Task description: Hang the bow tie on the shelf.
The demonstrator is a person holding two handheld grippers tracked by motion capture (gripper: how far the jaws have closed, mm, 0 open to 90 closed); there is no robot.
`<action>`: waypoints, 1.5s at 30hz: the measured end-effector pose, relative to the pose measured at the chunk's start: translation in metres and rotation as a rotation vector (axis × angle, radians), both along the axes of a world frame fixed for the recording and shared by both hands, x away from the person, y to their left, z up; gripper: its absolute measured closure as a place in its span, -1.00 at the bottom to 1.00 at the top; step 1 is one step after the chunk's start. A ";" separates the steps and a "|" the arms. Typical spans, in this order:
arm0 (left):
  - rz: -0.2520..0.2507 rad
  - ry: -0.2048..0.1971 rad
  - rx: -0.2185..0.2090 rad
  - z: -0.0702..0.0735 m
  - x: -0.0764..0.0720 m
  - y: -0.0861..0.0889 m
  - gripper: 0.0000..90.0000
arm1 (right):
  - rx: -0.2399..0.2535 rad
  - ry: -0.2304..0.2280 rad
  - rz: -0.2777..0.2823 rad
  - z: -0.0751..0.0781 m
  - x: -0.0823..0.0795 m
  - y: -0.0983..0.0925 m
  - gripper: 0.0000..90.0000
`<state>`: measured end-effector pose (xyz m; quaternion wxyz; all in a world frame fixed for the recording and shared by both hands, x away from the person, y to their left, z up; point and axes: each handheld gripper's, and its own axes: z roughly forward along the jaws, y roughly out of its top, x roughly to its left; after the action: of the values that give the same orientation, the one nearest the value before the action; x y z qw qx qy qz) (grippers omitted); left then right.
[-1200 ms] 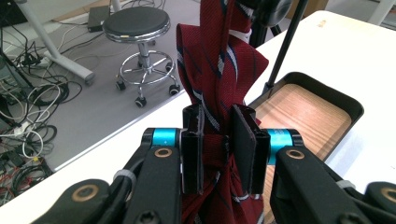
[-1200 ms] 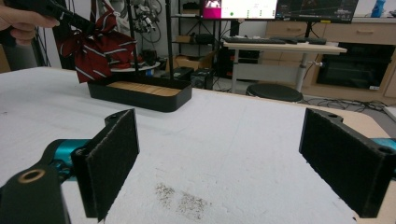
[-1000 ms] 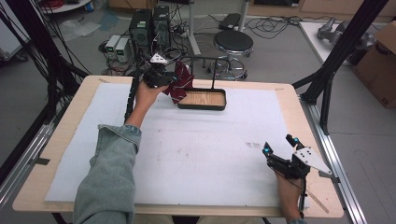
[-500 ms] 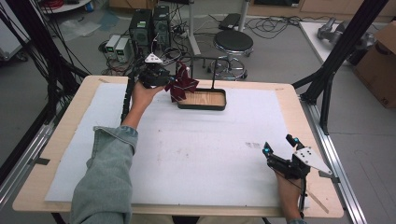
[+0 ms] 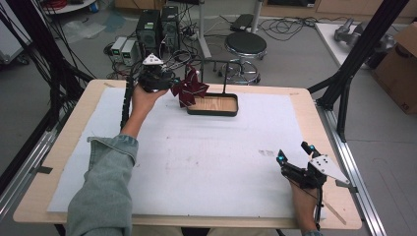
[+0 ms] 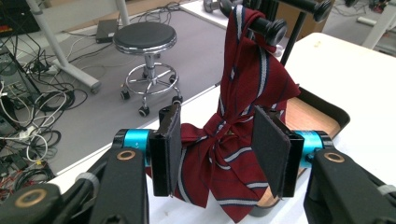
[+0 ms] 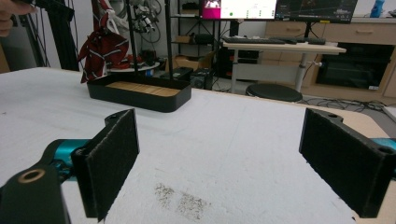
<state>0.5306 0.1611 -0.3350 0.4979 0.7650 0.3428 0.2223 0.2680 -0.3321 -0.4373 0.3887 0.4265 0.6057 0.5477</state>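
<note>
Dark red striped necktie (image 6: pixel 233 140) draped over the black horizontal bar (image 6: pixel 268 25) of a stand rising from a shallow black tray (image 5: pixel 214 104) with a wooden floor. In the high view the tie (image 5: pixel 193 88) hangs at the tray's 9 o'clock end, toward 12 o'clock on the table (image 5: pixel 59 147). In the left gripper view its lower folds bunch into a knot-like gather between the two black jaws; the cloth touches the left pad (image 6: pixel 173 149), while the right pad stands just beside it with a gap visible. The left gripper (image 6: pixel 219 156) is thus parted around the tie, not clamped on it. In the high view this left gripper (image 5: pixel 169 84) is held by a hand (image 5: pixel 142 98) in a denim sleeve (image 5: pixel 105 191), just at 9 o'clock of the tie.

The right gripper (image 5: pixel 290 160) rests near the table's 4 o'clock corner, well apart from the tray, its jaws spread wide with nothing between them, as the right gripper view (image 7: pixel 219 163) confirms. A white sheet (image 5: pixel 196 157) covers the table top. A round black stool (image 5: pixel 245 45) stands on the floor beyond the 12 o'clock edge.
</note>
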 end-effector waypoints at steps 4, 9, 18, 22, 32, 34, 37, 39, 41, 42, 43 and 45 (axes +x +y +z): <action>0.008 -0.013 -0.018 0.004 -0.007 0.009 0.13 | 0.002 0.000 -0.001 0.000 0.000 0.000 -0.75; 0.013 -0.027 -0.044 0.011 -0.018 0.023 0.08 | 0.001 0.001 -0.002 0.000 0.000 0.000 -0.75; 0.045 -0.075 -0.078 0.023 -0.045 0.048 -0.10 | -0.001 0.001 -0.006 0.000 0.001 0.000 -0.75; 0.048 -0.096 -0.100 0.027 -0.057 0.054 -0.17 | -0.002 0.003 -0.008 0.000 0.000 0.000 -0.75; 0.071 -0.143 -0.119 0.036 -0.087 0.066 -0.37 | -0.004 0.003 -0.008 0.000 0.001 0.000 -0.75; 0.071 -0.153 -0.122 0.038 -0.095 0.069 -0.40 | -0.004 0.004 -0.010 0.000 0.001 0.000 -0.75; 0.078 -0.178 -0.125 0.038 -0.109 0.076 -0.40 | -0.003 0.004 -0.010 0.000 0.001 0.000 -0.75; 0.081 -0.191 -0.119 0.037 -0.119 0.081 -0.41 | -0.004 0.006 -0.009 0.000 0.001 0.000 -0.75; 0.087 -0.201 -0.113 0.037 -0.130 0.087 -0.43 | -0.002 0.007 -0.010 0.000 0.001 0.000 -0.75; 0.089 -0.209 -0.116 0.037 -0.135 0.091 -0.43 | -0.002 0.007 -0.010 0.000 0.001 0.000 -0.75; 0.089 -0.215 -0.127 0.036 -0.140 0.094 -0.43 | 0.000 0.007 -0.010 0.000 0.001 0.000 -0.75; 0.087 -0.215 -0.147 0.033 -0.149 0.100 -0.43 | -0.001 0.007 -0.010 0.000 0.001 0.000 -0.75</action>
<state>0.3811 0.2611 -0.3021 0.5762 0.6828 0.3357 0.2984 0.2687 -0.3322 -0.4374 0.3897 0.4314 0.6052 0.5438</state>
